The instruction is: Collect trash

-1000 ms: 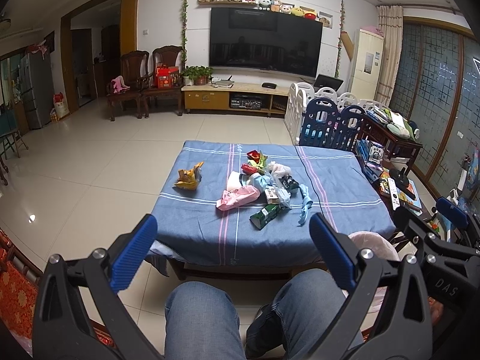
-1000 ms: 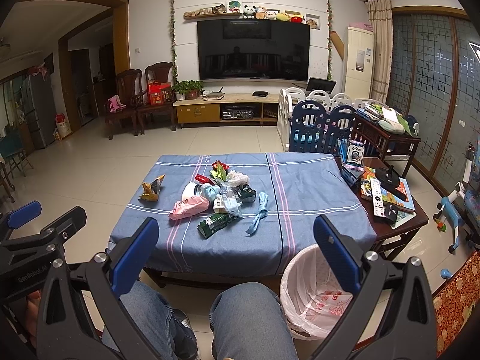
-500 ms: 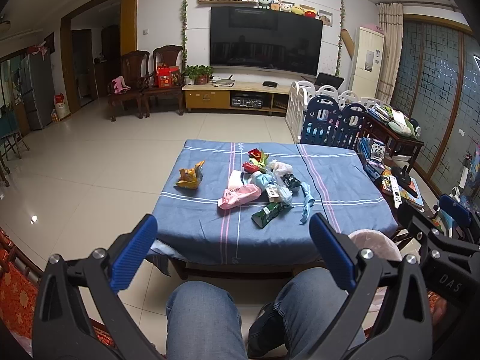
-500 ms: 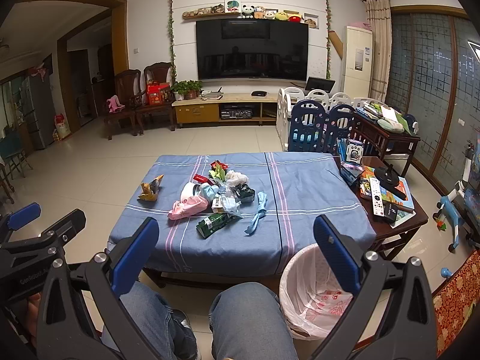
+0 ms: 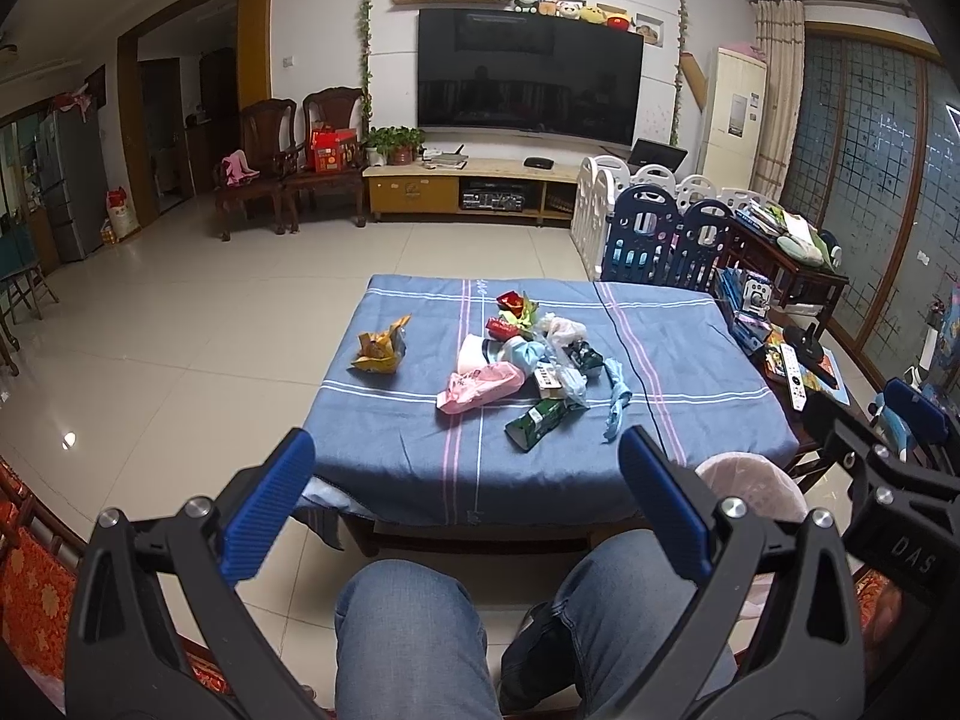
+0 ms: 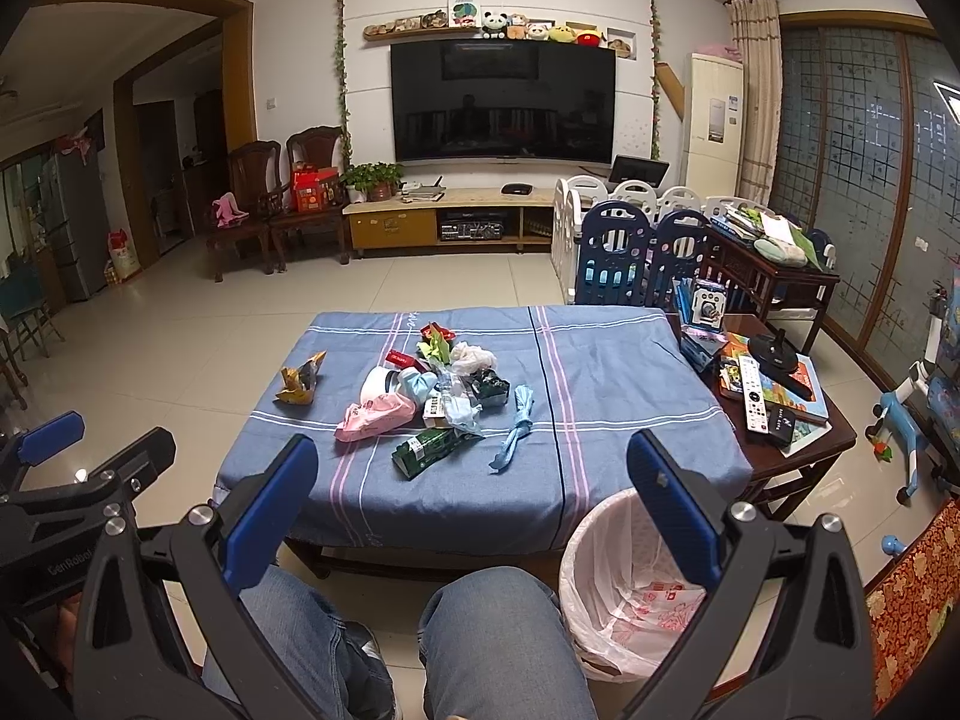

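A pile of trash lies mid-table on the blue cloth point(image 5: 678, 372): a pink bag point(image 5: 480, 387) point(image 6: 372, 417), a green packet point(image 5: 537, 423) point(image 6: 429, 450), a light blue strip point(image 5: 617, 399) point(image 6: 515, 423), and a yellow wrapper point(image 5: 381, 348) point(image 6: 298, 381) apart on the left. A bin with a pink liner point(image 6: 624, 588) point(image 5: 750, 486) stands on the floor at the table's near right corner. My left gripper point(image 5: 462, 498) and right gripper point(image 6: 474, 498) are both open and empty, held above my knees, short of the table.
A dark side table point(image 6: 834, 438) with remotes and books stands right of the table. A playpen fence point(image 6: 618, 252) is behind it. My jeans-clad knees point(image 6: 498, 642) are below the grippers. Tiled floor point(image 5: 180, 324) lies to the left.
Both views have shifted very slightly; the table sits a little closer and lower in frame. Both grippers stay open and empty.
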A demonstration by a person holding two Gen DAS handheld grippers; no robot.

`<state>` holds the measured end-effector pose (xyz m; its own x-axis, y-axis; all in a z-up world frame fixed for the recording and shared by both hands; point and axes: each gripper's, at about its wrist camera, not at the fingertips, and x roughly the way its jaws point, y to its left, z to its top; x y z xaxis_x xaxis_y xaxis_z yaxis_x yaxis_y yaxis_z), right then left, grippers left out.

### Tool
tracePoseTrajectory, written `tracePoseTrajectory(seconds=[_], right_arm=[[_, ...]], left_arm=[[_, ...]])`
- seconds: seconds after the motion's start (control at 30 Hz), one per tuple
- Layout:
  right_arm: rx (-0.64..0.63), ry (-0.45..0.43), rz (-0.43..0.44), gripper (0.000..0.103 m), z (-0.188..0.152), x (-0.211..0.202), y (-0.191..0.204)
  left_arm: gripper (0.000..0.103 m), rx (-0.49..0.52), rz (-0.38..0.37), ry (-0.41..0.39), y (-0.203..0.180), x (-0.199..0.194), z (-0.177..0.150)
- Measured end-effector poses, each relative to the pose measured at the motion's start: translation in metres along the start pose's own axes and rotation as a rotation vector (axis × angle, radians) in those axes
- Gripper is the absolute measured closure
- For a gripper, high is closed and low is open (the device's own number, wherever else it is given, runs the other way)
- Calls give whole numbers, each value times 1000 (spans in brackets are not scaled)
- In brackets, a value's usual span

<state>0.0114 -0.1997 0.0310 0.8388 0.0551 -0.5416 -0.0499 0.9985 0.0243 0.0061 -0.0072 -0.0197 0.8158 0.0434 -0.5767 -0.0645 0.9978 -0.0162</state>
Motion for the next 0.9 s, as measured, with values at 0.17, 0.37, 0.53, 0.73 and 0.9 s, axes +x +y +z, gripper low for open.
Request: tracePoseTrajectory(seconds=[0.17,0.37,0.53,0.73,0.9], right_arm=[[16,-28,-7,3,0,3,-8],[10,-136,66,3,-8,15,-20],[-1,-117,43,3,-19,44,-27],[44,20,53,3,-42,109,-41],[54,96,63,3,-62,155,-41]], left_arm=[[3,73,-128,-143,1,-7,-14],[3,74,-130,-134,12,12,-26],[3,15,-123,-111,22,42,-40],[3,12,-104,74,20,102,-37],[3,-15,-99,112,24,146,-45]])
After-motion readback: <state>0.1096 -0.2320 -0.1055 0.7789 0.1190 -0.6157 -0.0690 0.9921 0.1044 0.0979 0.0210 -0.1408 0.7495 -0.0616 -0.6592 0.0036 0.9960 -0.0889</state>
